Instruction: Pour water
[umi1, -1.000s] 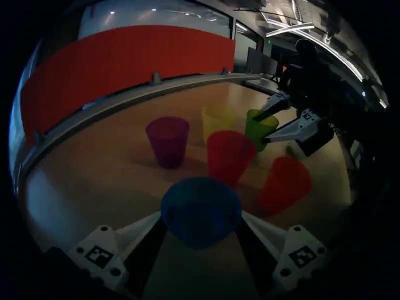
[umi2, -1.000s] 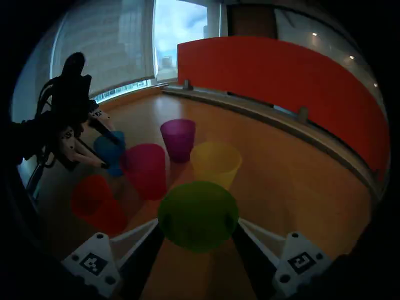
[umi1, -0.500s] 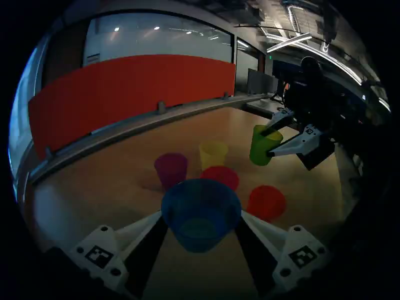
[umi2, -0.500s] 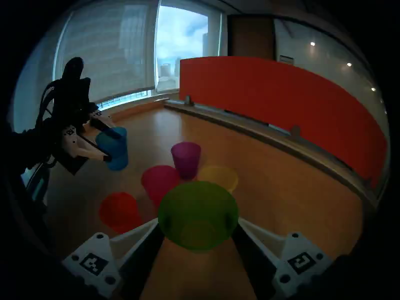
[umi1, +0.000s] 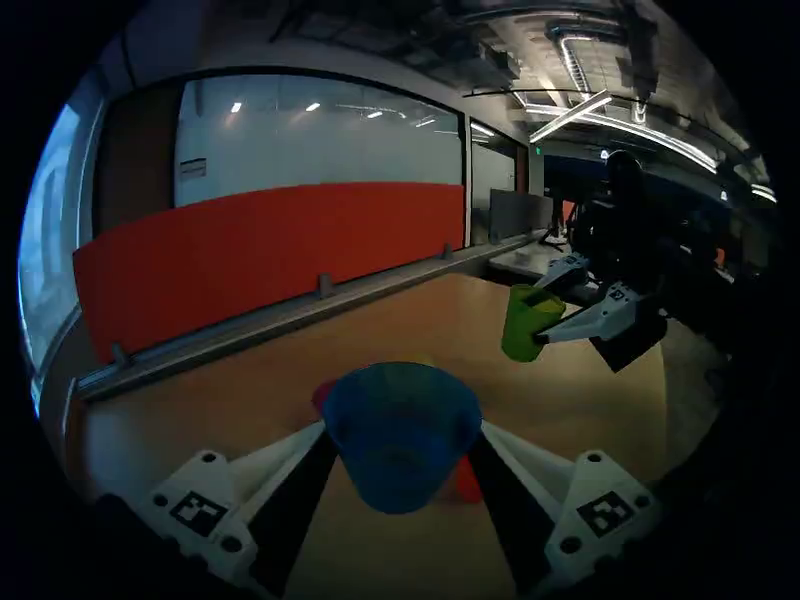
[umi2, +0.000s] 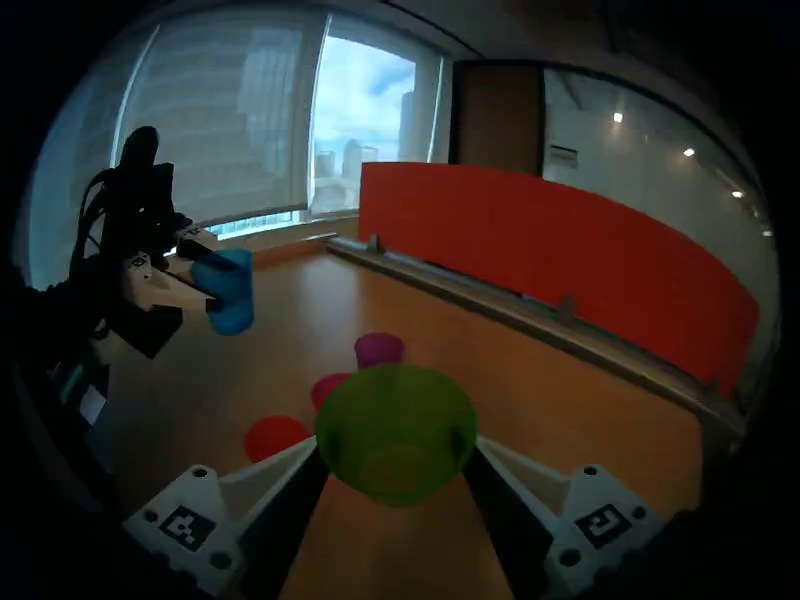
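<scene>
The left hand-held gripper (umi1: 402, 445) has its two fingers closed in against the sides of a blue cup (umi1: 400, 475), pinching it upright with the open mouth showing. The right hand-held gripper (umi2: 395, 450) pinches a green cup (umi2: 395, 425) the same way, one finger on each side of the cup. In the left gripper view, the green cup sits ahead and to the right, held clear of the worktop (umi1: 250, 400). In the right gripper view, the blue cup hangs ahead and to the left, also off the surface. Whether either cup holds water cannot be told. Beyond and below the green cup, three cups stand close together on the wooden worktop: a purple cup (umi2: 378, 349) farthest, a pink cup (umi2: 328, 388) nearer, and a red cup (umi2: 275, 437) to the left of the right hand-held gripper's fingers. A long red partition (umi2: 560, 250) runs along the far edge of the worktop. Behind it are a bright window (umi2: 360, 130) with blinds and a glass wall, and strip lights (umi1: 570, 105) cross the dim ceiling.
</scene>
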